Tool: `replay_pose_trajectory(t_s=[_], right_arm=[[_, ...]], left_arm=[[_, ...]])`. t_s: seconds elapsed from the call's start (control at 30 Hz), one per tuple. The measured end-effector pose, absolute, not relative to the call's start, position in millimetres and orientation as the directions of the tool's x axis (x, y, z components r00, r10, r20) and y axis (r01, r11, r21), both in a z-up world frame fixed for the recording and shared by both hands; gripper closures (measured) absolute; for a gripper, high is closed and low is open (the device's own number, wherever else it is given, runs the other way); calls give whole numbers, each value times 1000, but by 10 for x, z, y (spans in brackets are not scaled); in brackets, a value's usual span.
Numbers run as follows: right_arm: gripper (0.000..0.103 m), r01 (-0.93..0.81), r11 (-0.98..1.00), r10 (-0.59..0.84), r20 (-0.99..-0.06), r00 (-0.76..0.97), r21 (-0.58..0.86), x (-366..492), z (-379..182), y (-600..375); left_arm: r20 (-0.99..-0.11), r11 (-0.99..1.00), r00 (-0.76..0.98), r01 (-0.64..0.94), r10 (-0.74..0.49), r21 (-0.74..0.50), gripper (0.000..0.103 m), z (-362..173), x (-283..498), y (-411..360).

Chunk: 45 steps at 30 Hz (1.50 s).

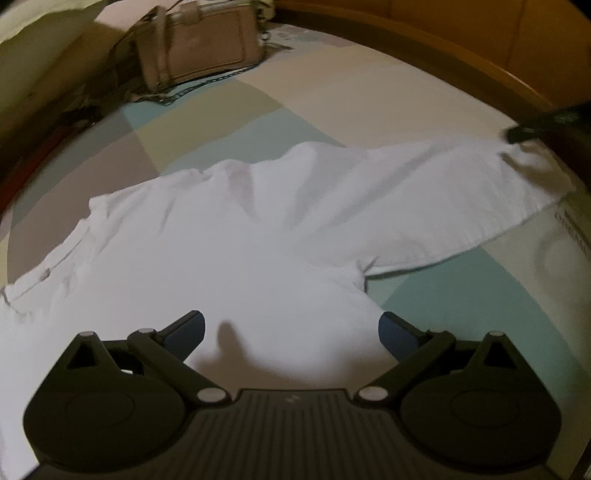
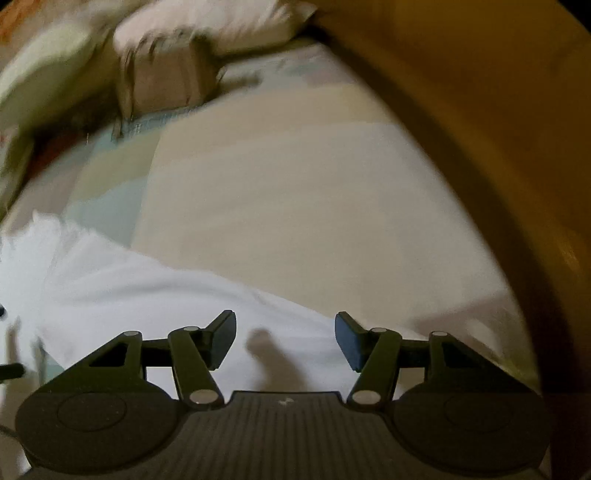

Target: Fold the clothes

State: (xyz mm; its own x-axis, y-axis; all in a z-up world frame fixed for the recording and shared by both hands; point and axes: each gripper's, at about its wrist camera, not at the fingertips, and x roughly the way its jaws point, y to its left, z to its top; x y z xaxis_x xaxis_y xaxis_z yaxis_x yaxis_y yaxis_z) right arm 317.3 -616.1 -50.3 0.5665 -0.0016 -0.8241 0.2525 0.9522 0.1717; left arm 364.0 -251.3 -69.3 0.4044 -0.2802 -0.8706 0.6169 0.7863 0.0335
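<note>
A bed (image 1: 369, 92) wears a patchwork cover of teal, beige and grey. At its far end a pinkish-brown handbag (image 1: 199, 44) rests against pale pillows (image 2: 221, 26); a wooden frame (image 1: 461, 48) edges the bed.

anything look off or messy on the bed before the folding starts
Nothing is damaged or spilled. The white shirt is not flat: it is rumpled near the collar, and one sleeve stretches out sideways. A beige bag sits on the bed beyond it. Both grippers are open.

I see open bedspread (image 1: 332, 96) beyond the white shirt (image 1: 221, 251); the bag (image 1: 199, 44) blocks beyond the shirt's left, the wooden bed frame (image 1: 461, 48) its right.
</note>
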Motion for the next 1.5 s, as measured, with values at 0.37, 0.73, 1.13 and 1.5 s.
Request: replay_pose_trajectory(t_s=[0.37, 0.73, 1.13, 1.5], right_arm=[[40, 490, 847, -98, -845, 526, 207, 2572, -787, -6719], [23, 290, 957, -139, -831, 539, 28, 2756, -829, -6190], [0, 359, 933, -198, -858, 475, -17, 2535, -805, -6257], [0, 159, 981, -178, -829, 529, -109, 2947, -936, -5635]], left_arm=[[-871, 712, 384, 700, -308, 57, 3, -694, 3579, -2678], [-841, 689, 414, 721, -347, 71, 3, -672, 3668, -2921], [-870, 690, 345, 723, -352, 8, 4, -946, 3634, -2725], [-785, 678, 340, 723, -517, -133, 3, -591, 4243, -2970]])
